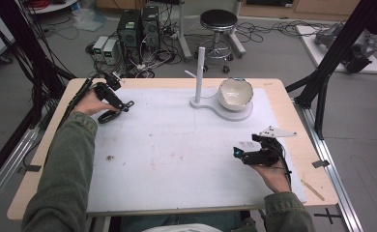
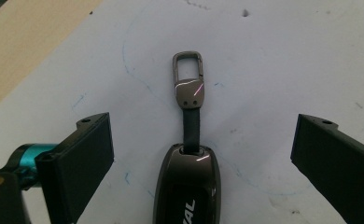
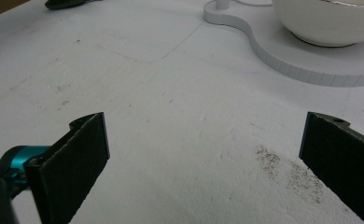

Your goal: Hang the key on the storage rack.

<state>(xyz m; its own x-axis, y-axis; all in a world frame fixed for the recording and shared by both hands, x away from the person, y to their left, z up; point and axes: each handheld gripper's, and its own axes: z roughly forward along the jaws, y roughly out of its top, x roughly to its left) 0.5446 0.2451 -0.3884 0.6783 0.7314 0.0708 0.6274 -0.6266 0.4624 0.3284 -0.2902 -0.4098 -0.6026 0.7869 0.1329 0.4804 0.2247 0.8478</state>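
Observation:
In the left gripper view a dark glossy key fob lies flat on the white mat. Its short black strap ends in a metal clasp that points away from the camera. My left gripper hovers over it, open, one jaw on each side and neither touching it. From above, the left gripper sits near the mat's far left corner. My right gripper rests low at the mat's right side, and in its own view the right gripper stands open over bare mat.
A white bowl sits on a flat white stand with an upright post at the far middle of the table. The bowl and stand edge lie ahead of the right gripper. Smudges mark the mat.

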